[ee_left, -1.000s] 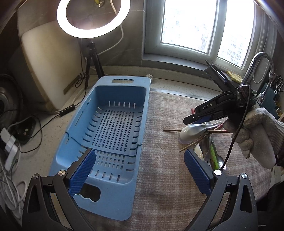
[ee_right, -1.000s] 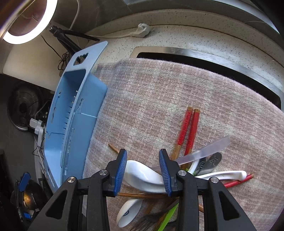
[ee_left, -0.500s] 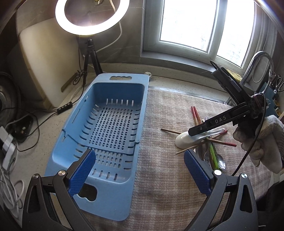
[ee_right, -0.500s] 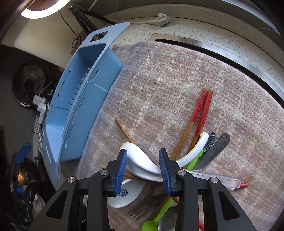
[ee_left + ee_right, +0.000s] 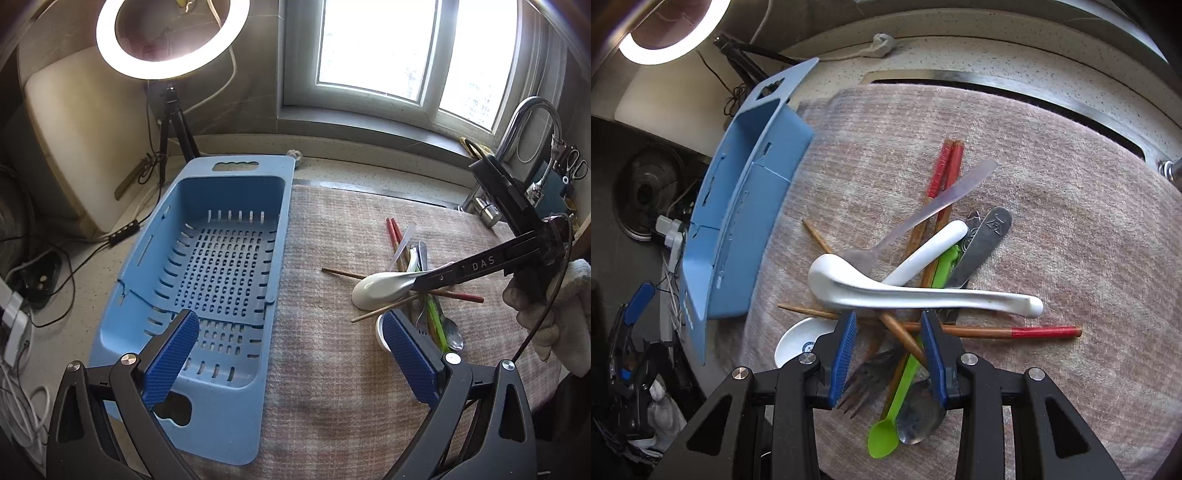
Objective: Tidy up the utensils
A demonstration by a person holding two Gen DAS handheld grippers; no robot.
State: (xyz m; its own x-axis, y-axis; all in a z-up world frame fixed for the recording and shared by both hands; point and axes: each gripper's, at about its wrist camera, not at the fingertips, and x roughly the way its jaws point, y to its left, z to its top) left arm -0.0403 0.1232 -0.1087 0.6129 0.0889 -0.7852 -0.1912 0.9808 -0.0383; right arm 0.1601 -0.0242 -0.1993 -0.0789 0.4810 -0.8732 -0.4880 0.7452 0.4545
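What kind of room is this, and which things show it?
Most likely a home kitchen counter by a window. A metal faucet rises at the right, a blue dish drainer sits on the counter, and utensils lie piled on a cloth.

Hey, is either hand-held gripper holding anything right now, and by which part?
Nothing, it seems. The left hand-held gripper is open; the right hand-held gripper stands parted beside the handle of the white ceramic spoon.

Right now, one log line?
left hand-held gripper open, empty | right hand-held gripper at white spoon, grip unclear | basket empty | other utensils on cloth
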